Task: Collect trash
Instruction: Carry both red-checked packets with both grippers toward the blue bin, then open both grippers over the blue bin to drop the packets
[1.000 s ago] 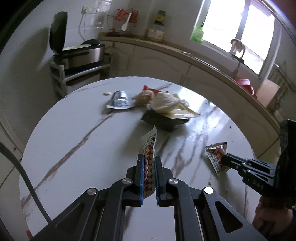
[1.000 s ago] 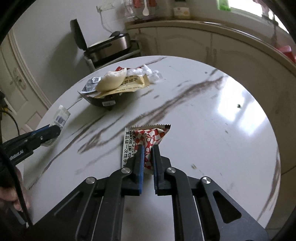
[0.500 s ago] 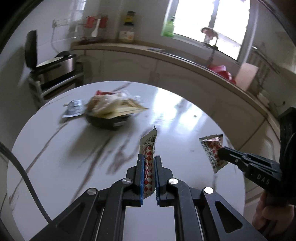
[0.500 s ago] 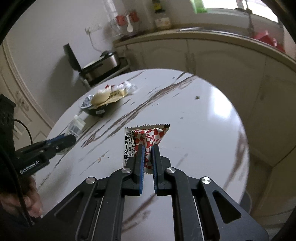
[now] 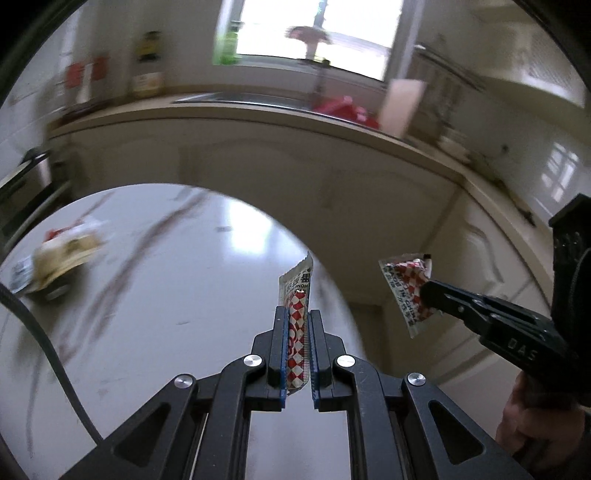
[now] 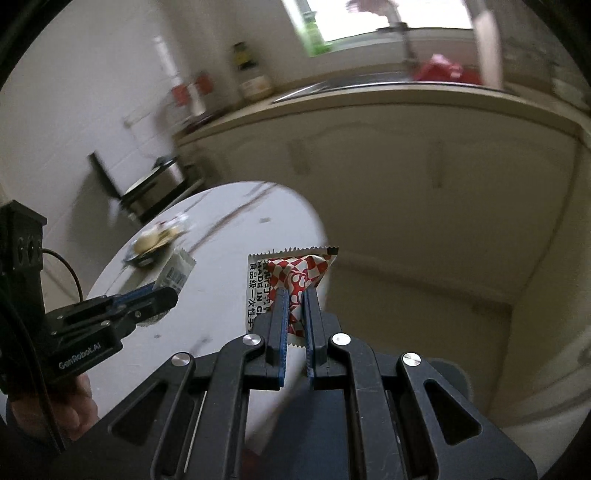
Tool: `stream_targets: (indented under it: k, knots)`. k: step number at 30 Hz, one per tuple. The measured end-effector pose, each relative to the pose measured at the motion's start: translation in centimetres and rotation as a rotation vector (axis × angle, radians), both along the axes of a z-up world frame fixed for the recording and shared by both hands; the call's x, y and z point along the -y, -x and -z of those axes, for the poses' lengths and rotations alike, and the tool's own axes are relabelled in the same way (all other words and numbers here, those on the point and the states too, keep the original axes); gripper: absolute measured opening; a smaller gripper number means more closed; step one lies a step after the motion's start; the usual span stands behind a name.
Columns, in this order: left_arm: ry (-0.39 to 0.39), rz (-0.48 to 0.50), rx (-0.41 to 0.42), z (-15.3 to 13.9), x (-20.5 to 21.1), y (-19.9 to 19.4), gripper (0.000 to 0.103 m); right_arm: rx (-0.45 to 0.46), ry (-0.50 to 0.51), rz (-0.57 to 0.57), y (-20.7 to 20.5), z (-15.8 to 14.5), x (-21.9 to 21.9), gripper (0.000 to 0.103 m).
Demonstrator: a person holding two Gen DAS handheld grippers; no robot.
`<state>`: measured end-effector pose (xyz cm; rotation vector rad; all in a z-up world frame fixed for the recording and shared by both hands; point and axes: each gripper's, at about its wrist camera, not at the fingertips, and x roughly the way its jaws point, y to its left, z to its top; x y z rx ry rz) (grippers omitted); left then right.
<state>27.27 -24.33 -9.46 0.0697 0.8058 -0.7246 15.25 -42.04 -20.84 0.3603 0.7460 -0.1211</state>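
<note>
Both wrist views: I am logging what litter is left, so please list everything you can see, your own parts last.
Checkered packet in left gripper: 1, red and white, clamped upright.
Checkered packet in right gripper: 1, red and white, clamped.
Trash pile: 1, yellowish wrappers on a dark tray, far left of table, blurred.
Round table: 1, white marble with dark veins.
Counter: 1, beige, behind table.
Sink: 1, steel, in the counter.
Red item: 1, beside sink, blurred.
Bottle: 1, dark top, on counter.
Window: 1, bright.
Cooker: 1, steel, lid open.
Left gripper: black, jaws shut.
Right gripper: black, jaws shut.
</note>
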Motion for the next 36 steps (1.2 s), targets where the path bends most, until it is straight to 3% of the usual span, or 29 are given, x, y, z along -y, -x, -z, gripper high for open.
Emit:
stream_targets:
  k: [5,9,12,18,23,26,29,33,35,36]
  knots:
    - [-0.010,0.119,-0.022,1.2,6.7,1.0,0.005,-0.029,-0.011,0.117,3.4,1.1,5.6,0.008]
    - [-0.039,0.202,-0.077,4.0,11.7,1.0,0.006,-0.087,-0.038,0.200,5.8,3.8,9.8,0.008]
    - [-0.096,0.250,-0.128,7.6,15.5,1.1,0.006,-0.166,-0.095,0.257,7.0,8.0,13.3,0.008]
    - [-0.214,0.270,-0.259,15.5,20.3,-2.9,0.006,-0.292,-0.216,0.307,7.4,16.7,17.4,0.009]
    - [-0.275,0.262,-0.320,19.5,22.5,-5.5,0.009,-0.372,-0.304,0.336,5.9,23.2,19.8,0.012]
    - [-0.310,0.283,-0.356,21.4,23.2,-6.4,0.017,-0.405,-0.344,0.364,5.8,26.1,20.9,0.015]
    - [-0.315,0.277,-0.371,22.4,23.3,-7.1,0.036,-0.439,-0.365,0.388,6.0,28.3,21.5,0.025]
    - [-0.320,0.255,-0.388,23.4,23.4,-7.8,0.050,-0.445,-0.370,0.417,6.9,29.1,21.5,0.045]
    - [-0.321,0.248,-0.395,23.9,23.6,-7.8,0.066,-0.442,-0.365,0.426,7.4,28.8,21.3,0.062]
    - [-0.317,0.244,-0.389,23.9,23.7,-7.8,0.068,-0.439,-0.362,0.436,7.6,28.7,21.2,0.082]
